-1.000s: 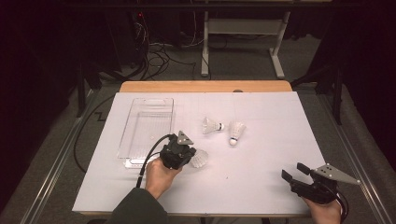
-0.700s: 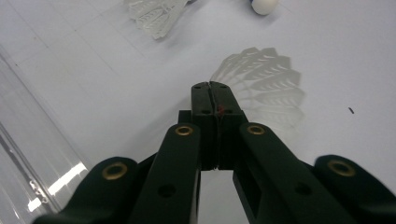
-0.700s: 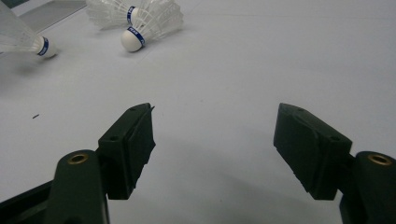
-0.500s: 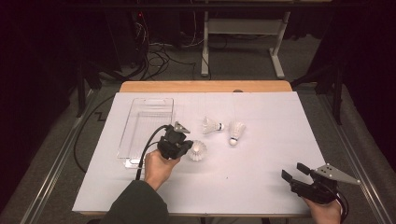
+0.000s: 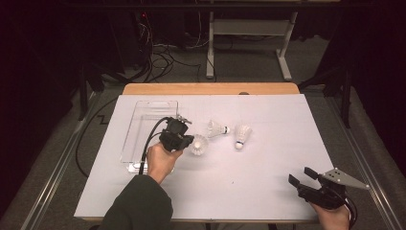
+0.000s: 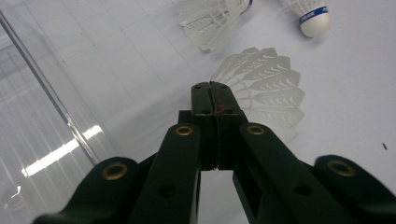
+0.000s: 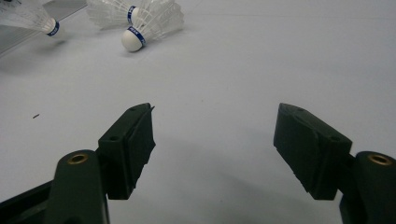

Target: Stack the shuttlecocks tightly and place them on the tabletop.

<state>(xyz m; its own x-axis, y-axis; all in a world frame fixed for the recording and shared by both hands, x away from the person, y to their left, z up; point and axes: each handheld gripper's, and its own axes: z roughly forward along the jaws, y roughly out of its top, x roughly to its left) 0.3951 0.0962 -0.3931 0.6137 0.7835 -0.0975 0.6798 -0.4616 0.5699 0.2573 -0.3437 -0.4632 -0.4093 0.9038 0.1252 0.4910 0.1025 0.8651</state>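
White feathered shuttlecock (image 6: pixel 266 93), skirt fanned, pinched in left gripper (image 6: pixel 215 88) closed fingers; right gripper (image 7: pixel 212 135) fingers wide, empty

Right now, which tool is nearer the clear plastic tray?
Left. The left tool sits just beside the clear plastic tray, at its right edge, jaws shut on a shuttlecock. The right tool is far off at the table's near right corner, open.

"PEAK" partly readable on blue band of shuttlecock (image 6: pixel 312 17), other bands too small
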